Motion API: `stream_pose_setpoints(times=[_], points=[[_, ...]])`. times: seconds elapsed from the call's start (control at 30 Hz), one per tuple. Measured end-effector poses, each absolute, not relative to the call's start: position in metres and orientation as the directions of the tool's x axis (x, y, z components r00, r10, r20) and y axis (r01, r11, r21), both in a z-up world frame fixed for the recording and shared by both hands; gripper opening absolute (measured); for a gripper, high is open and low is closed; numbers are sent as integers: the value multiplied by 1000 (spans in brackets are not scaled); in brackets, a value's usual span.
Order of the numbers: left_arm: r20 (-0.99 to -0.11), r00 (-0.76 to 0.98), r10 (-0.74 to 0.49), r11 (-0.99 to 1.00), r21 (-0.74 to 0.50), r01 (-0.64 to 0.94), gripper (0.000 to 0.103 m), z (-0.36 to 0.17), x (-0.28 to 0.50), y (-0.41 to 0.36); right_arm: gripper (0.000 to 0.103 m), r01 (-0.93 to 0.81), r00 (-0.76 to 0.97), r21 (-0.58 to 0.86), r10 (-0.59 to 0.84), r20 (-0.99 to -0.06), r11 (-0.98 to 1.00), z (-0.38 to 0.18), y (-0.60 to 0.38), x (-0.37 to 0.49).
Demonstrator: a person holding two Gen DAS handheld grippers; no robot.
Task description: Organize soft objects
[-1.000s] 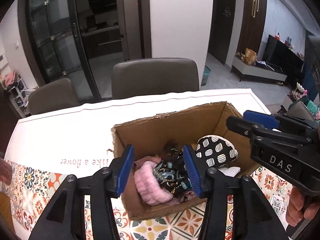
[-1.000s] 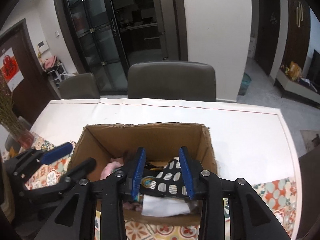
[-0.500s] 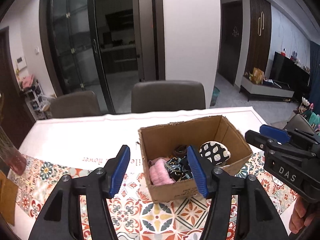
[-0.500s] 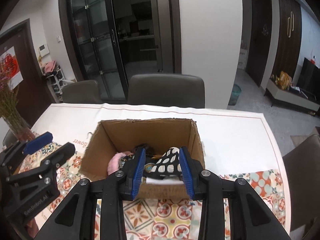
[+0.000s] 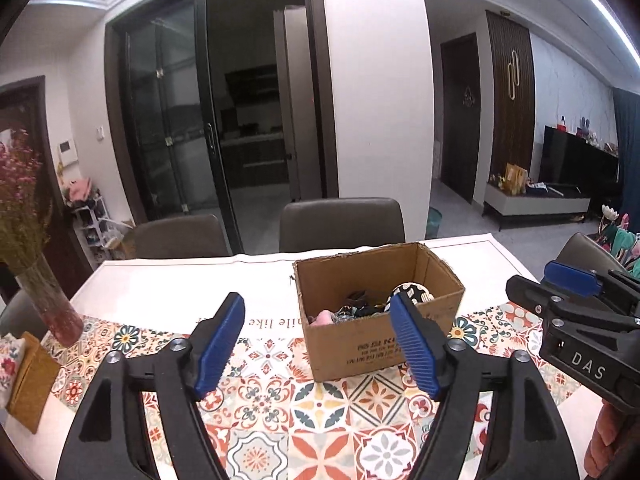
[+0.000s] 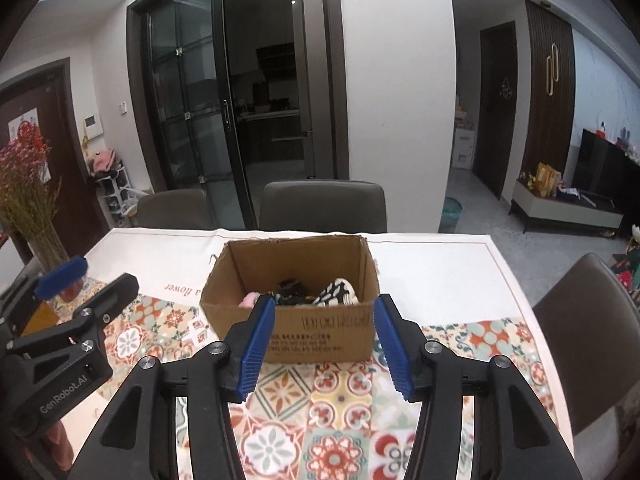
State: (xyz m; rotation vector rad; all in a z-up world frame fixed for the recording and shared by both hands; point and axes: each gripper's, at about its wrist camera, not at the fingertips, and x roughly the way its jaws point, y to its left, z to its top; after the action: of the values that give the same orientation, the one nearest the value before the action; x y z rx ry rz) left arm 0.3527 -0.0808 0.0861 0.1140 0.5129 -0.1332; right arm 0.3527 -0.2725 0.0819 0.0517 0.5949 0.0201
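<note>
Soft items (pink piece [image 5: 323,317], black-white dotted piece [image 6: 337,293]) are seen inside the cardboard box [image 5: 380,344], straight ahead of both grippers. Left gripper [image 5: 318,344] & right gripper [image 6: 325,344] are held short of the box w/ jaws just opened further, nothing between. Right gripper is judged better centred on the box front.

"das" on right tool [image 5: 576,284] body; "genrobot.ai" on left tool [image 6: 86,276] body; "flower" on tablecloth [image 6: 180,289].
</note>
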Motion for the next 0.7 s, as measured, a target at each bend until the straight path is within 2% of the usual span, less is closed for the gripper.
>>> stream_pose_setpoints(times=[0.07,0.17,0.3,0.47,0.7], points=[[-480,872,-96,985,78,151,80,87,336,-79,53,3,837,57,29,-546,998,82,-272,333],[-462,882,-99,986,76,150,87,86,310,-76,63,17,846,69,22,-532,997,81,-271,307],[-425,901,-88,987,84,136,96,81,276,-71,64,46,863,51,-14,-505,998,77,-269,273],[-413,905,-101,988,62,139,103,72,241,-67,71,58,876,52,-25,-482,997,69,-265,234],[-399,912,-95,990,57,128,103,60,195,-61,72,64,888,46,-36,-458,997,60,-261,187]])
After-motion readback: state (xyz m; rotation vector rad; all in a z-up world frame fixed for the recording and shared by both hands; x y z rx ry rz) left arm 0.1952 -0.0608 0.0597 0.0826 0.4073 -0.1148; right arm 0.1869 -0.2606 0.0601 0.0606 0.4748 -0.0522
